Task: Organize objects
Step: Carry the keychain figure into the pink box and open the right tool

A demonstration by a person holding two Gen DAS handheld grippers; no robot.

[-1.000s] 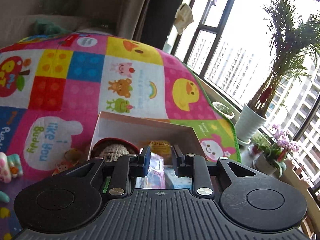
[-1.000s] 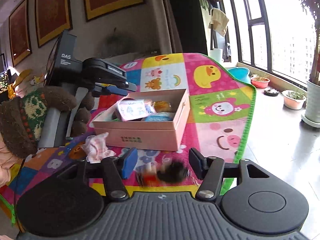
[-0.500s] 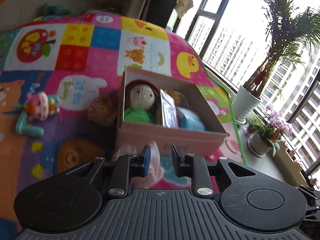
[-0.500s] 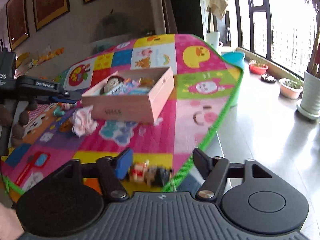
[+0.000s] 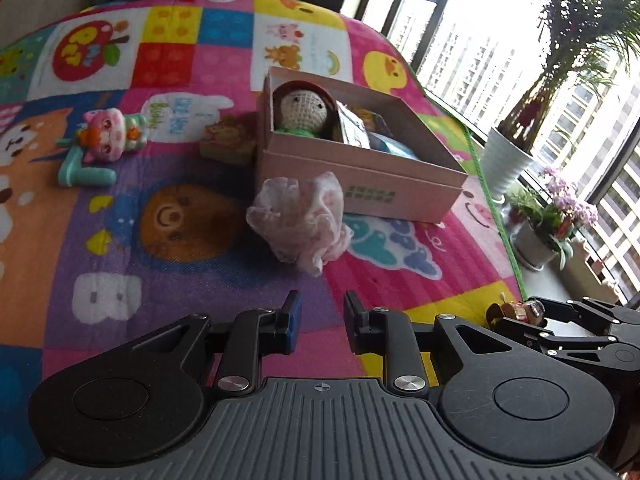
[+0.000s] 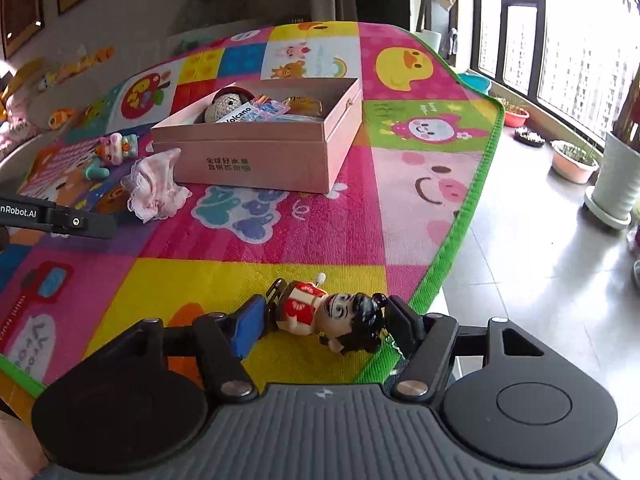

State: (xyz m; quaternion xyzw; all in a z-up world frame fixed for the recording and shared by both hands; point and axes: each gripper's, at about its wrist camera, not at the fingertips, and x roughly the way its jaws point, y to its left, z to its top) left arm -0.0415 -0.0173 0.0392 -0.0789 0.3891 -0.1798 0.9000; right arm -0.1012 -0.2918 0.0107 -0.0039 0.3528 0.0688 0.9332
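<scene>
Two fingers of the left gripper (image 5: 319, 320), narrowly apart, pinching nothing, tilted down at the mat (image 5: 180, 280). Straight ahead of the tips, clear of them: a crumpled cloth (image 5: 300, 220), right against the near wall of the box (image 5: 360, 184). Farther ahead, inside the box, a knitted doll (image 5: 302, 108) beside some packets. Far off to the left of the fingers, a cat toy (image 5: 108, 136). Probably best to hold this gripper back, leaving the way to the box free for the other hand. Before any try at the cloth, spread wider: likely too bulky for so narrow a gap, and soft enough to slip out of a shallow pinch.

Now the right view. Fingers of the right gripper (image 6: 324, 320) spread to either side of a figurine (image 6: 328, 316), caught just after closing further with it between the jaws. Flat on its side on the mat, feet toward the blue left pad, hair toward the right finger; no firm pressure evident yet. Finish the squeeze slowly and evenly, end to end, since a lopsided push would probably spin it. Seat it deeper between the pads if possible, not at the very tips. Mind the green mat edge (image 6: 452, 264) just beside the right finger: avoid snagging it. Lift straight up, then carry forward and slightly left to the box, well ahead of the tips. Release low, over whatever gap shows among the contents.
</scene>
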